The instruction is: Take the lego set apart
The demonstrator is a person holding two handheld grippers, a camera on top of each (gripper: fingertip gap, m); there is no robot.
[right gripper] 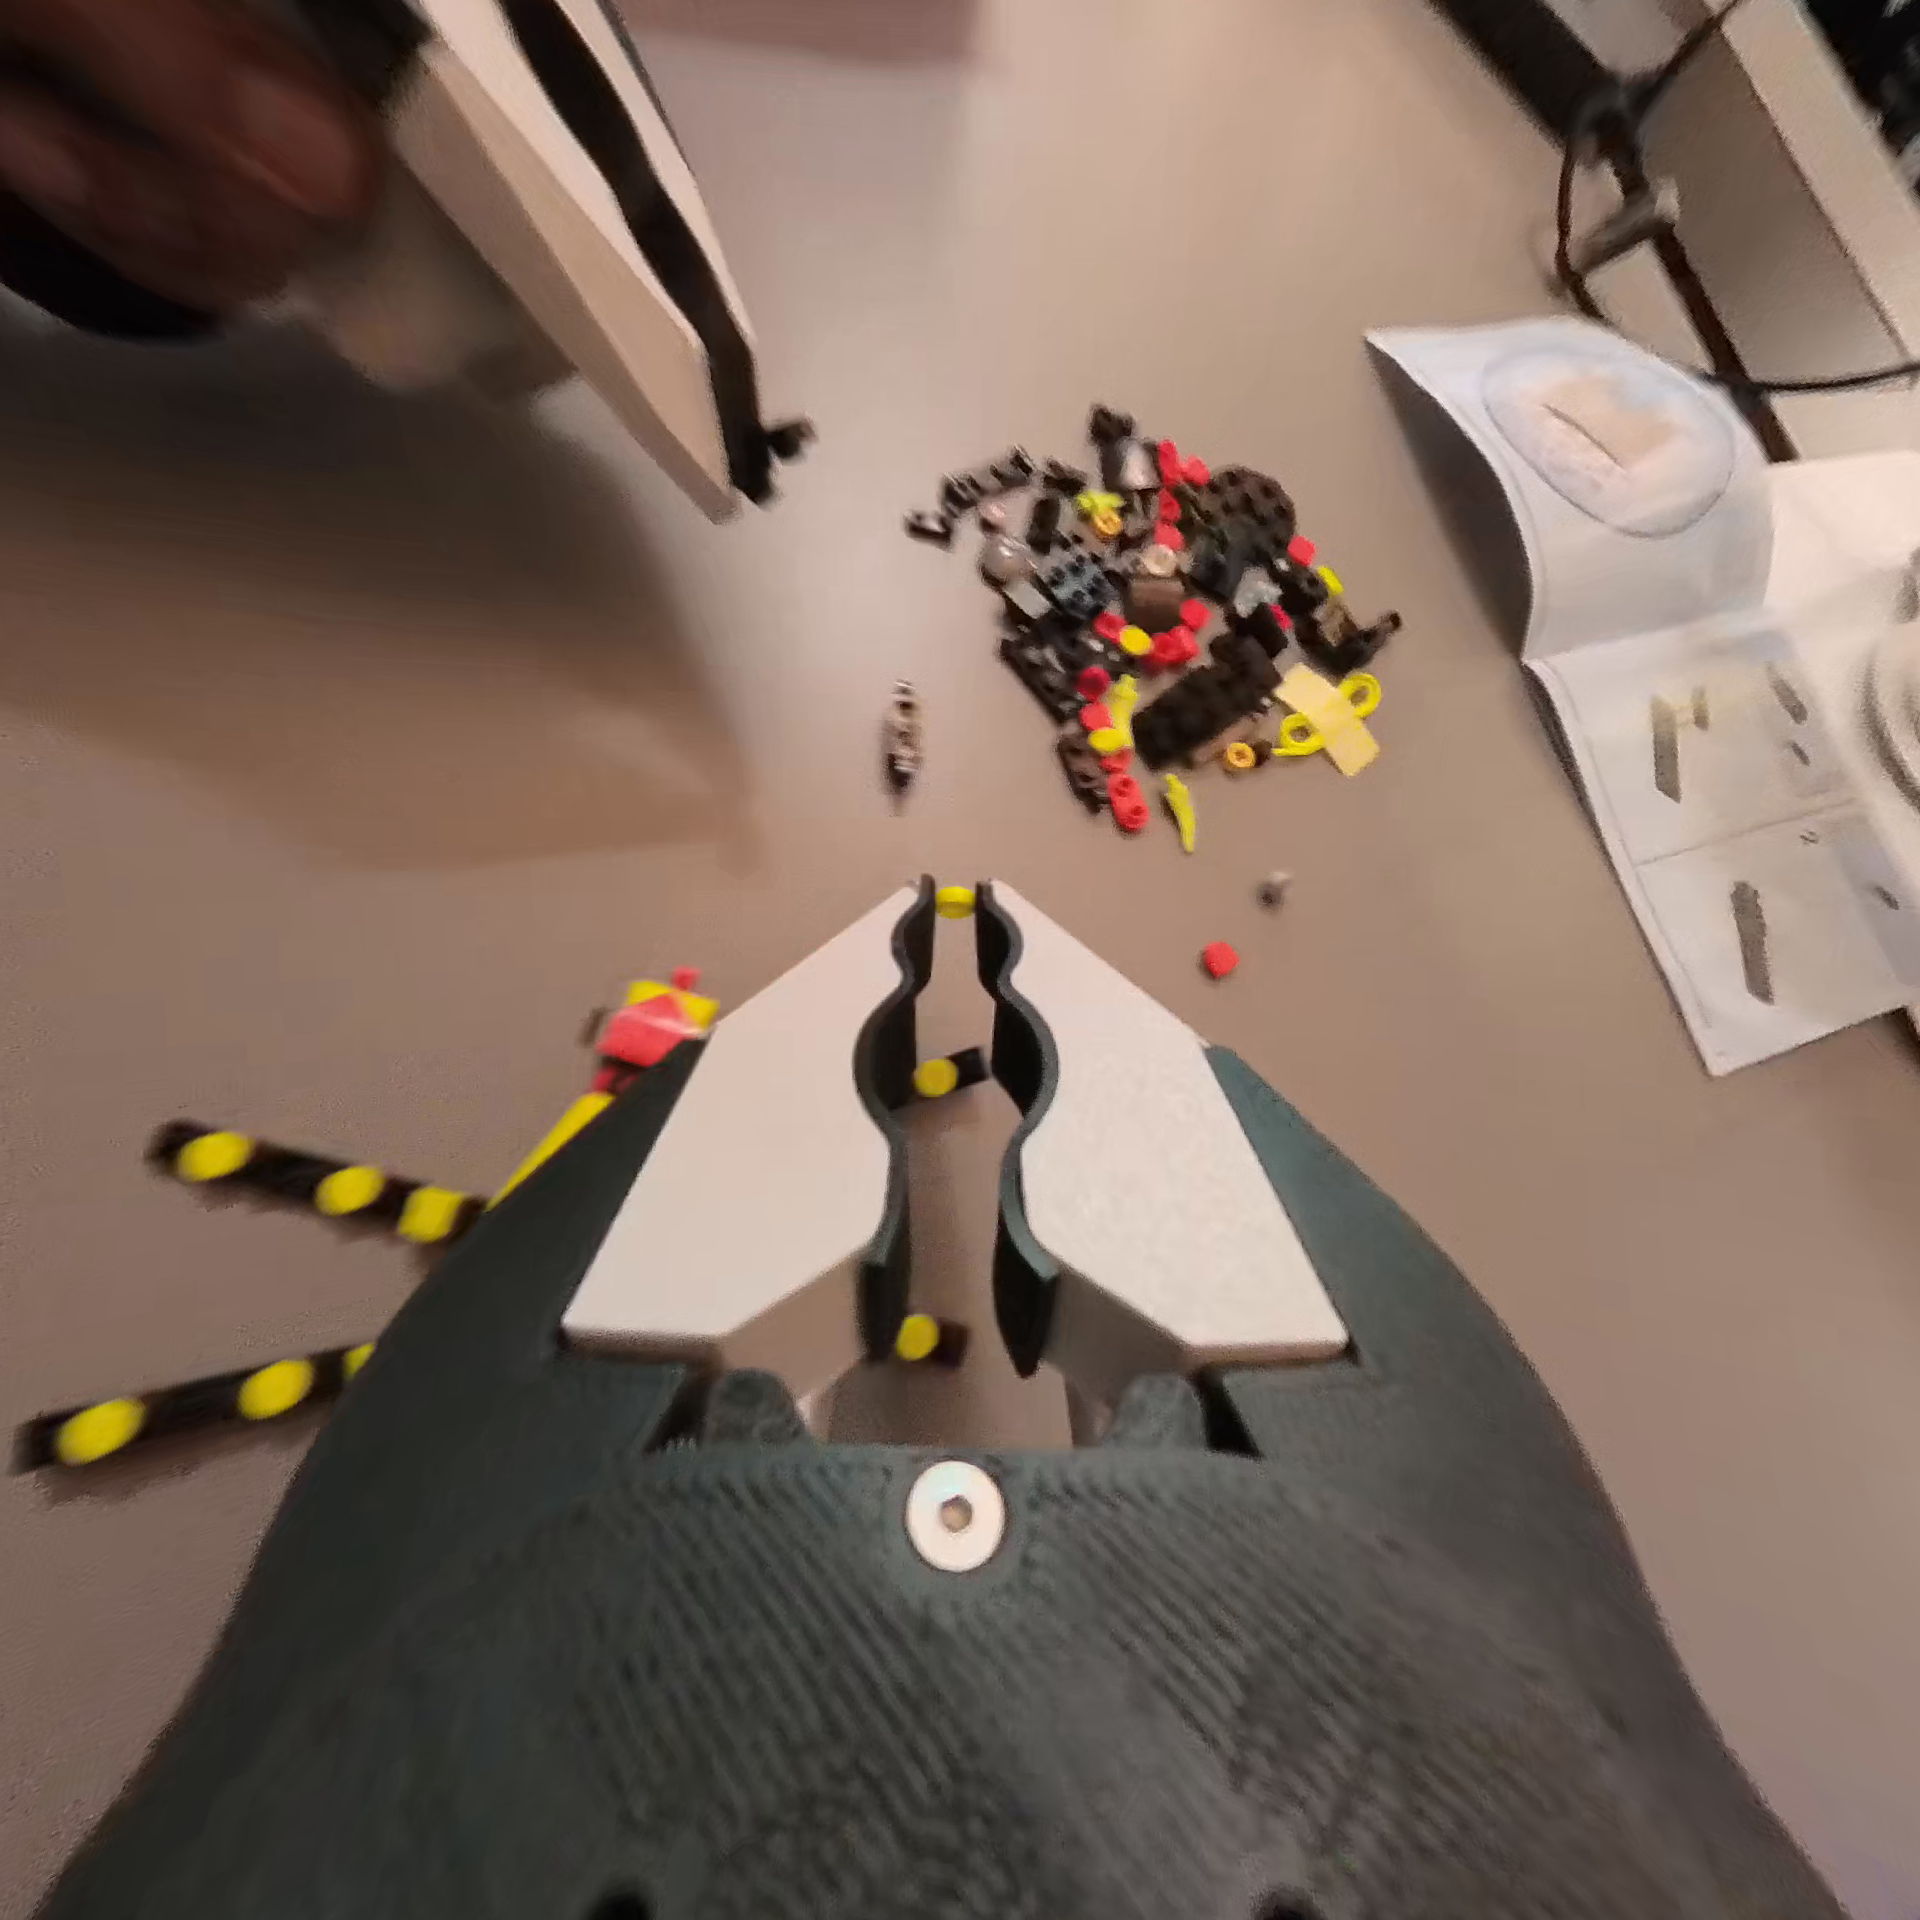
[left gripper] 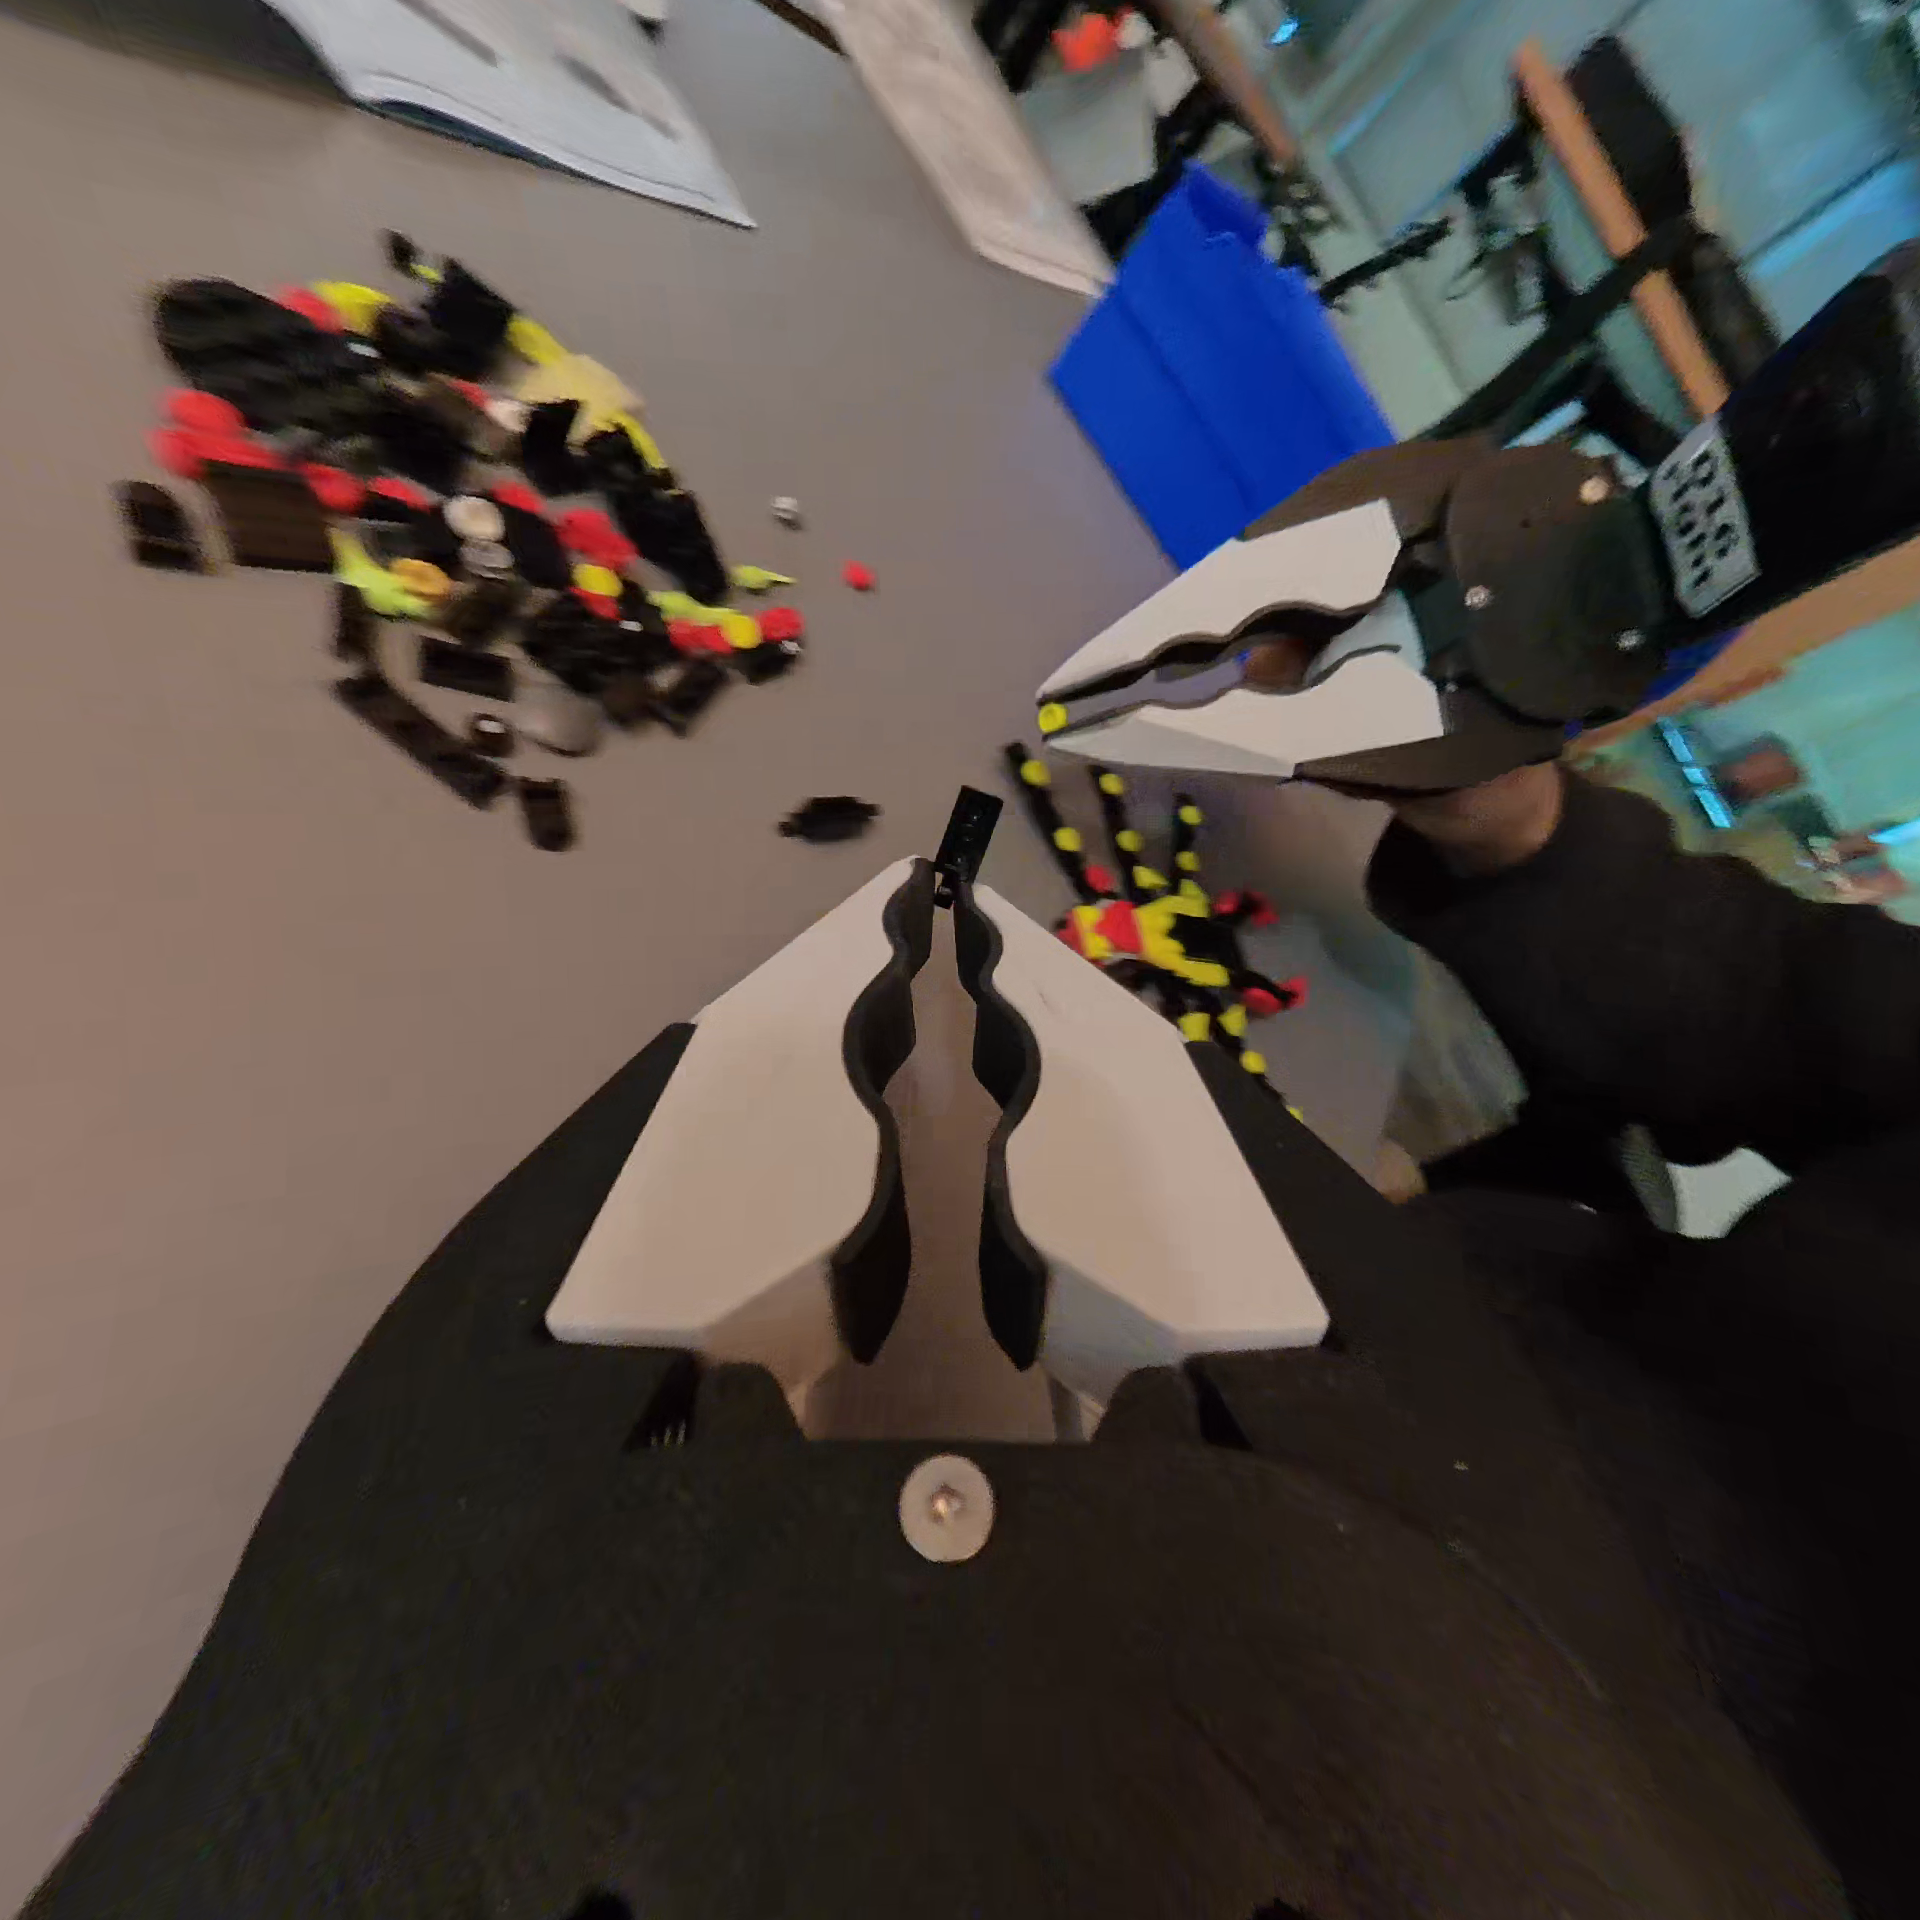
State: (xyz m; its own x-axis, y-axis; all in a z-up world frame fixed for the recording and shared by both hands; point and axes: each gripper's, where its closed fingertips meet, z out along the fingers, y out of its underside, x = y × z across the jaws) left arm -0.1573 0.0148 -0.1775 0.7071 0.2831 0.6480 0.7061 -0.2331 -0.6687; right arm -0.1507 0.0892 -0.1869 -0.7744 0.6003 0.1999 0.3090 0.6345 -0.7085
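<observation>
Lego set [left gripper: 1174, 935]: partly built red, yellow and black model with long black legs studded yellow, lying on grey-brown tabletop [left gripper: 208, 1039] below both grippers. Heap of loose pieces [right gripper: 1153, 623] farther off on same surface; stray red stud [right gripper: 1219, 958] apart from it. Open instruction booklet [right gripper: 1725, 831] at table edge. Blue bin [left gripper: 1205, 364] past far edge, contents not visible; blurred chairs and desks behind. Left gripper [left gripper: 945, 883]: fingers nearly closed, pinching small black piece [left gripper: 966, 831] at tips. Right gripper [right gripper: 954, 900]: tips closed on yellow round stud [right gripper: 954, 900].
</observation>
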